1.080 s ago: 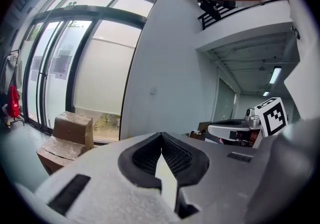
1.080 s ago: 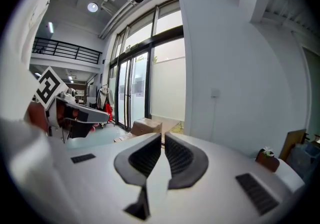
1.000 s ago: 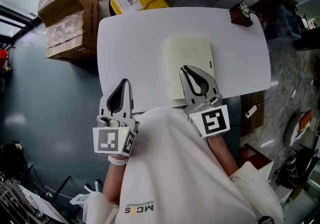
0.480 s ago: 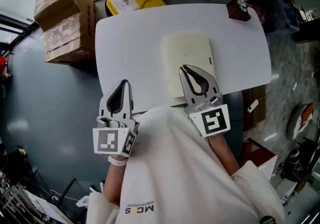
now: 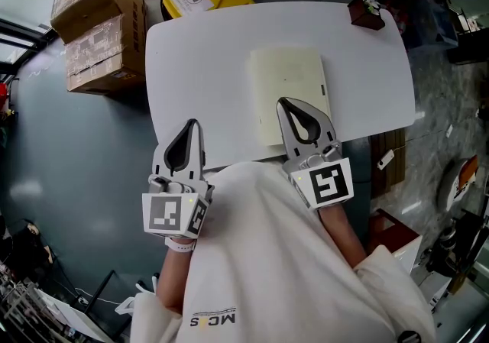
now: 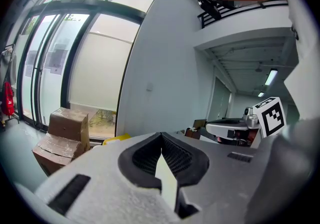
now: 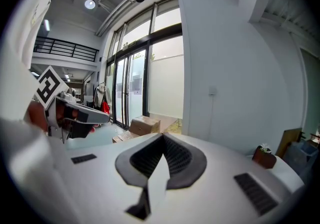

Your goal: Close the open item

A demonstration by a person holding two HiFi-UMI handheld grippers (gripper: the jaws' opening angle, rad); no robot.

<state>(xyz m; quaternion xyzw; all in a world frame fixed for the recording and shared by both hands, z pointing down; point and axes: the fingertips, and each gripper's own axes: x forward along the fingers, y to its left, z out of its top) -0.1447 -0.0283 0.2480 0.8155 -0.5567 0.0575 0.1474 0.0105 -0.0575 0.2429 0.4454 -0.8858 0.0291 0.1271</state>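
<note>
head view: almost nothing has moved in the last second. the left gripper (image 5: 191,126) and right gripper (image 5: 283,103) hang low by the white table (image 5: 199,66). the pale folder (image 5: 289,78) lies flat just ahead of the right gripper and looks closed.
left gripper view: jaws pressed together, nothing in them.
right gripper view: the same. i think the job is done.

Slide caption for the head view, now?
Left gripper and right gripper, both shut, at the near edge of the white table; cream book lies flat.
</note>
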